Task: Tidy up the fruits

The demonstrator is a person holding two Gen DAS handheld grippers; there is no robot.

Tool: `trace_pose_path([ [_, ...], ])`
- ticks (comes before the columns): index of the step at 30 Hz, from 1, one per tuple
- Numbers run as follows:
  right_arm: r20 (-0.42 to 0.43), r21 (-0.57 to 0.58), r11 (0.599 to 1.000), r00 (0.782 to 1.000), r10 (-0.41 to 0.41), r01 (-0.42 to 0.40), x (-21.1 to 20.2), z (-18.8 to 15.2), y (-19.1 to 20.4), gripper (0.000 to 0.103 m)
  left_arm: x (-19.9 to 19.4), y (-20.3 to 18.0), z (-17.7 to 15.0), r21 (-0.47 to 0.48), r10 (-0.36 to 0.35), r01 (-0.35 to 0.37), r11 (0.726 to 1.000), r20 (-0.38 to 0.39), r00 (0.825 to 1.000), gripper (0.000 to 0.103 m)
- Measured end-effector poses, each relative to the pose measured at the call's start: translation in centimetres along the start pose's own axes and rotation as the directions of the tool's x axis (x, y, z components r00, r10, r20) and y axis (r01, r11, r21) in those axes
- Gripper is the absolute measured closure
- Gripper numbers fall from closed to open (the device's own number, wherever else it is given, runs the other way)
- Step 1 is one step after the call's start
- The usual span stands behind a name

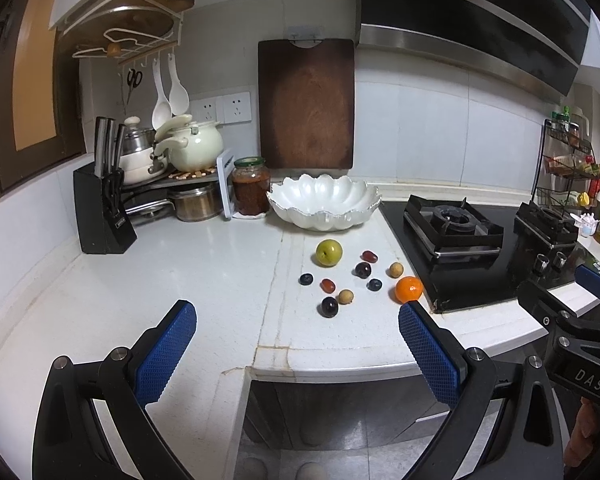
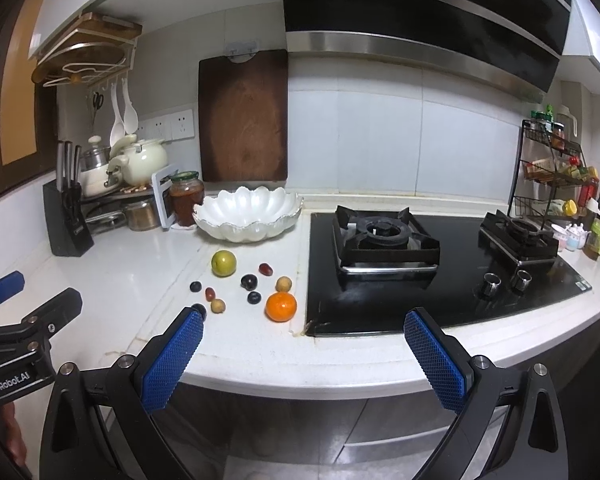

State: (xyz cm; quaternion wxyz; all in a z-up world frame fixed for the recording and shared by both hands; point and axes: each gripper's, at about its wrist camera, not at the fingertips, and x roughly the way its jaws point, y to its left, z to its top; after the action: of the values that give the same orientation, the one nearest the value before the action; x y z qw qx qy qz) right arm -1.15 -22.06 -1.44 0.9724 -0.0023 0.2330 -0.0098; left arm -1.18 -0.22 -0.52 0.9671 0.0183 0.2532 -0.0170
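Several fruits lie loose on the white counter (image 1: 204,272) in front of an empty white scalloped bowl (image 1: 324,202) (image 2: 248,214): a green apple (image 1: 329,253) (image 2: 223,263), an orange (image 1: 409,289) (image 2: 281,306), dark plums (image 1: 329,306), red grapes (image 1: 328,285), small tan fruits (image 1: 345,296) and blueberries (image 1: 306,279). My left gripper (image 1: 298,314) hangs open before the counter's front edge, short of the fruits, holding nothing. My right gripper (image 2: 304,320) is open too, above the front edge between the orange and the stove. Its left finger hides part of a plum.
A black gas stove (image 2: 440,264) lies right of the fruits. A jar (image 1: 251,190), knife block (image 1: 100,216), pots on a rack (image 1: 180,156) and a cutting board (image 1: 306,104) stand at the back wall. A spice rack (image 2: 556,172) stands far right.
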Motion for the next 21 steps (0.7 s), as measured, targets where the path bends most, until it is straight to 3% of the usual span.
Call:
trace_pose_path([
  [6, -0.032, -0.005, 1.000, 0.999, 0.010, -0.010, 2.1, -0.2, -0.3, 0.001, 1.8, -0.4, 0.0, -0.002, -0.013, 0.013, 1.000, -0.027, 1.000, 0.000],
  [10, -0.045, -0.019, 1.000, 0.999, 0.020, -0.021, 3.9, -0.1, 0.0, 0.001, 3.3, -0.5, 0.1, -0.002, -0.011, 0.011, 1.000, -0.038, 0.999, 0.006],
  [21, -0.114, -0.069, 0.996, 0.992, 0.056, -0.064, 10.3, 0.3, 1.4, 0.015, 9.2, -1.1, 0.8, 0.011, -0.014, 0.015, 1.000, -0.105, 0.994, 0.020],
])
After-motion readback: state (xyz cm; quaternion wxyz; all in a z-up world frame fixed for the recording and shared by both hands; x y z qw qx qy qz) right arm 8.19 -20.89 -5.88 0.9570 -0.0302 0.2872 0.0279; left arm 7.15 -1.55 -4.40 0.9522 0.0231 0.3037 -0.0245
